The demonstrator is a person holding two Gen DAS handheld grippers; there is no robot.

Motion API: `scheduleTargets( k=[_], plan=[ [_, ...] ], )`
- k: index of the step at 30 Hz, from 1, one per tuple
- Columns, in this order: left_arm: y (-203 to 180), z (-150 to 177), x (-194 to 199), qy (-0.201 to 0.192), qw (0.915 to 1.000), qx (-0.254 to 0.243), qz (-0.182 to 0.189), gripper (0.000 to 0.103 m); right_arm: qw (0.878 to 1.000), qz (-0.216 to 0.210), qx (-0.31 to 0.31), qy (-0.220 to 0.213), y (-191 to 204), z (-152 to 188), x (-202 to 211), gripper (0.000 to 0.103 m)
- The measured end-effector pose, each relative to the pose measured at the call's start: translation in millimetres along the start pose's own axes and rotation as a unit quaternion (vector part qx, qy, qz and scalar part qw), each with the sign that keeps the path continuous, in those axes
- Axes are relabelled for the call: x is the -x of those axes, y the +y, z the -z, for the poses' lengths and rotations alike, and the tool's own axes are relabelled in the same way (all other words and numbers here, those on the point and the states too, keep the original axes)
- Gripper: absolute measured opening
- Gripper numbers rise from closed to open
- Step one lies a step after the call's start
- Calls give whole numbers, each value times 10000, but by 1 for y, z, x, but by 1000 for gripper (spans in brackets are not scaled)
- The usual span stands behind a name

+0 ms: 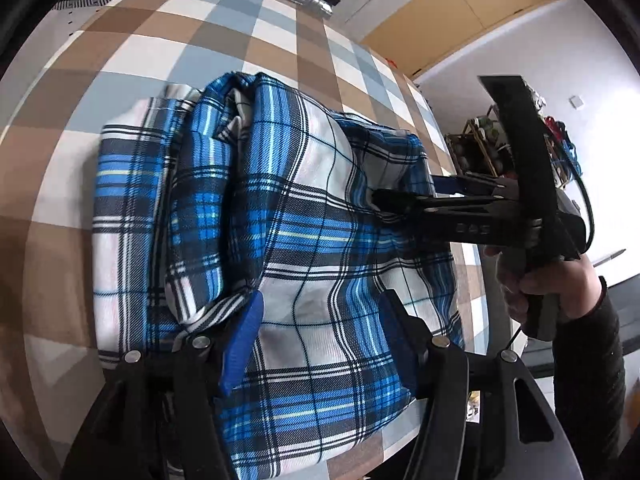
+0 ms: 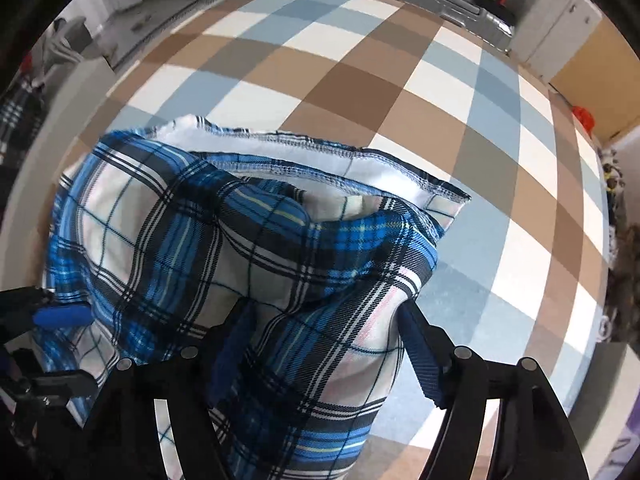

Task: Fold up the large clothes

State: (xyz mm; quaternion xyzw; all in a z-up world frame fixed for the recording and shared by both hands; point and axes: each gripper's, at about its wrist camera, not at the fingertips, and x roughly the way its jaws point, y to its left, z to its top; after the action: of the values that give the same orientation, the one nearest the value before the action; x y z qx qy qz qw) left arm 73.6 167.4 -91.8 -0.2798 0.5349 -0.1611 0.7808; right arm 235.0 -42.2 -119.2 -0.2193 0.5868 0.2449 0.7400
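Overhead, checked tablecloth (image 2: 360, 80), plaid garment (image 1: 280, 200), perhaps a suitcase (image 2: 460, 4) behind.

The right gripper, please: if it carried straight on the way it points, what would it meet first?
Most likely the plaid garment bunched between its fingers, then the checked tablecloth beneath; depth is uncertain.

I am in a lived-in home storage room. Beyond the far edge of my counter, covered in a brown, blue and white checked cloth (image 2: 360, 80), stand a silver hard-shell suitcase (image 2: 460, 4), white cabinets (image 2: 560, 12), plain white walls (image 1: 560, 60) and a cluttered wooden rack (image 1: 476, 148).
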Motion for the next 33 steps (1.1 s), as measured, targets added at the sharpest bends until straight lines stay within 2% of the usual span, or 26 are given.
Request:
scheduleTargets(
  k=[3,4,5,6,8,10,12,14,15,16,18,20,22,24,26,28,30,31,33],
  plan=[
    [-1,3,15,-122,9999,12,-84,55,9987,-372,-297,-198,-13,6,28,73],
    [-2,8,21,-157,9997,-1,-185,55,9969,-527,-366,-460,-15,8,43,79],
    [-2,15,24,-173,9995,6,-278,55,9951,-644,-368,-655,-12,9,56,90],
    [-1,21,28,-184,9994,36,-305,55,9936,-743,-350,-772,-10,13,66,94],
    [-1,33,28,-170,9989,29,-428,55,9869,-1132,-270,-1113,3,18,90,94],
    [-4,47,28,-298,9980,-83,-543,55,9816,-1443,-110,-1245,26,10,101,95],
    [-4,53,26,-379,9972,-93,-645,55,9836,-1385,115,-1149,51,-1,98,95],
    [2,55,22,-366,9974,-3,-626,55,9871,-1414,277,-705,81,-23,71,94],
    [7,55,21,-399,9976,42,-573,55,9853,-1657,201,-352,90,-38,48,94],
    [10,54,17,-409,9976,59,-554,55,9835,-1796,105,-189,95,-44,35,90],
    [14,50,12,-421,9978,107,-504,54,9838,-1791,-91,71,100,-55,8,89],
    [10,52,14,-400,9972,-104,-616,54,9846,-1733,-224,59,100,-63,-12,92],
    [8,54,14,-403,9964,-234,-703,54,9810,-1910,-352,26,98,-62,-15,97],
    [7,53,16,-390,9964,-255,-708,55,9785,-2011,-453,-6,94,-61,-14,97],
    [9,52,22,-425,9972,-112,-601,55,9725,-2223,-695,-74,82,-59,-2,96],
    [6,52,32,-497,9976,-89,-477,55,9577,-2685,-953,-413,62,-45,31,95],
    [-6,48,46,-506,9975,-332,-353,55,9511,-2799,-897,-945,40,-17,72,96],
    [-15,44,54,-495,9974,-492,-178,55,9505,-2792,-874,-1044,34,-4,83,98],
    [-32,29,63,-450,9966,-686,71,55,9352,-3212,-966,-1133,16,31,94,99]
  ],
)
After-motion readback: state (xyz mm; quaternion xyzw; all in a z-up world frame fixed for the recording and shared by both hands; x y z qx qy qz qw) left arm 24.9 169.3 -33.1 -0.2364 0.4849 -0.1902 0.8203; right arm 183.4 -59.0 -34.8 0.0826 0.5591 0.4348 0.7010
